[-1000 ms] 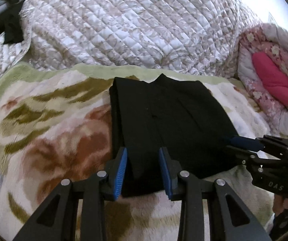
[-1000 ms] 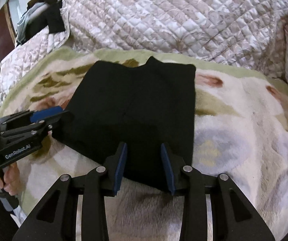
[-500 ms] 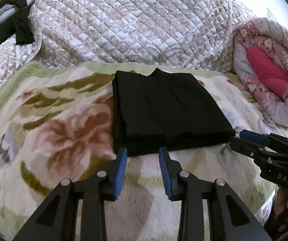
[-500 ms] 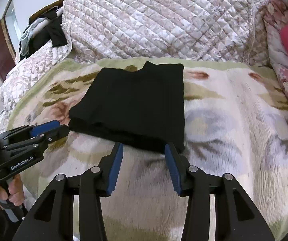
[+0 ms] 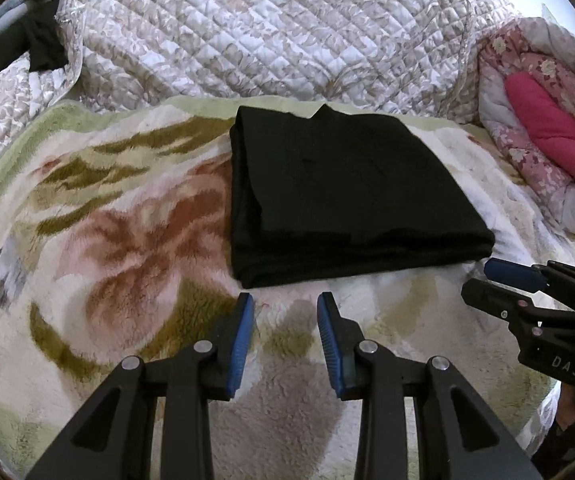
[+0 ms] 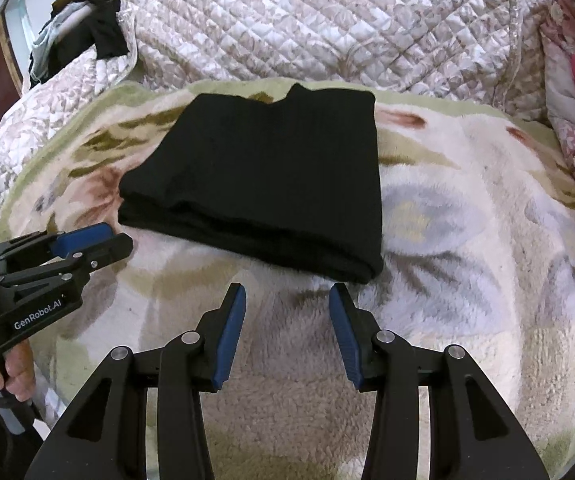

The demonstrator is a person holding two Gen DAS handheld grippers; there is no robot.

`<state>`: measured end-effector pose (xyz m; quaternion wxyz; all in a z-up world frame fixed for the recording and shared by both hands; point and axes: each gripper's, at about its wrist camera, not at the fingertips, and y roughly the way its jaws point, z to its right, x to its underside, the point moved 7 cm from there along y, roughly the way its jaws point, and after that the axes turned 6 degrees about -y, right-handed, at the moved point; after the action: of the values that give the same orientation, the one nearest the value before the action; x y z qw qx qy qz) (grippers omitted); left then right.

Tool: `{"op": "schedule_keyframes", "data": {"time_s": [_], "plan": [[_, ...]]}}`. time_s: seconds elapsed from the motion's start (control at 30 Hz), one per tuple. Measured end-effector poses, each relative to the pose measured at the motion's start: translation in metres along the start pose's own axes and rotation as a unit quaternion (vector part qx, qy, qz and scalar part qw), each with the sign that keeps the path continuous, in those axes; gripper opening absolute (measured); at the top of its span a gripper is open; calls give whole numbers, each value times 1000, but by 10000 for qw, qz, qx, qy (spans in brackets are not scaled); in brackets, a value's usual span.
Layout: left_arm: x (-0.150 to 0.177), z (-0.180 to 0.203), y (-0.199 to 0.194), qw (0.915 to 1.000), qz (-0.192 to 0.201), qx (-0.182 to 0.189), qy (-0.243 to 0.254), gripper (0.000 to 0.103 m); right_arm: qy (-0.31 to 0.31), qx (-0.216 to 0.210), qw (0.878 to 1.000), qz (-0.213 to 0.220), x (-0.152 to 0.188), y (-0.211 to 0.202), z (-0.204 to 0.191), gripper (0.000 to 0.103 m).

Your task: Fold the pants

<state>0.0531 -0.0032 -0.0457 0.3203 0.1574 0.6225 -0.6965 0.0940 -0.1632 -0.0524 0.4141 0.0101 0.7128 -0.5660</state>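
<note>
The black pants (image 5: 343, 196) lie folded into a compact rectangle on the fluffy floral blanket (image 5: 119, 248); they also show in the right wrist view (image 6: 271, 184). My left gripper (image 5: 285, 304) is open and empty, just short of the pants' near edge. My right gripper (image 6: 287, 296) is open and empty, also just short of the near edge. The right gripper shows at the right in the left wrist view (image 5: 495, 280). The left gripper shows at the left in the right wrist view (image 6: 99, 240).
A quilted beige cover (image 5: 271, 28) rises behind the blanket. A rolled pink floral quilt (image 5: 543, 128) lies at the right. Dark clothes (image 6: 87, 36) hang at the far left. The blanket's front edge is near me.
Both grippers have drawn back from the pants' near edge. They were over the fabric a second ago and are now clear of it. The folded pants lie still.
</note>
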Motion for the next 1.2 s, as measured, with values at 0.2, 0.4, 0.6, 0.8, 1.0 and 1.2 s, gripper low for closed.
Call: {"op": "schedule_keyframes", "data": {"time_s": [0.2,0.4,0.6,0.8,1.0,1.2], "plan": [[2,1,5,10000,-42,-33,43,38,31,102,9999,-73,2,5,3,44],[3,5,8,9999,-47,-47,156,44,-32,177,9998,-133,3,9,3,45],[3,6,9,9998,-45,-73,186,47,-25,168,9998,-126,3,10,3,45],[5,7,10,9997,-34,-115,216,48,-76,180,9998,-109,3,10,3,47],[5,7,11,9996,-47,-141,248,50,-100,200,9997,-95,2,11,2,47],[5,7,11,9996,-46,-147,253,51,-106,195,9997,-96,3,10,3,48]]}}
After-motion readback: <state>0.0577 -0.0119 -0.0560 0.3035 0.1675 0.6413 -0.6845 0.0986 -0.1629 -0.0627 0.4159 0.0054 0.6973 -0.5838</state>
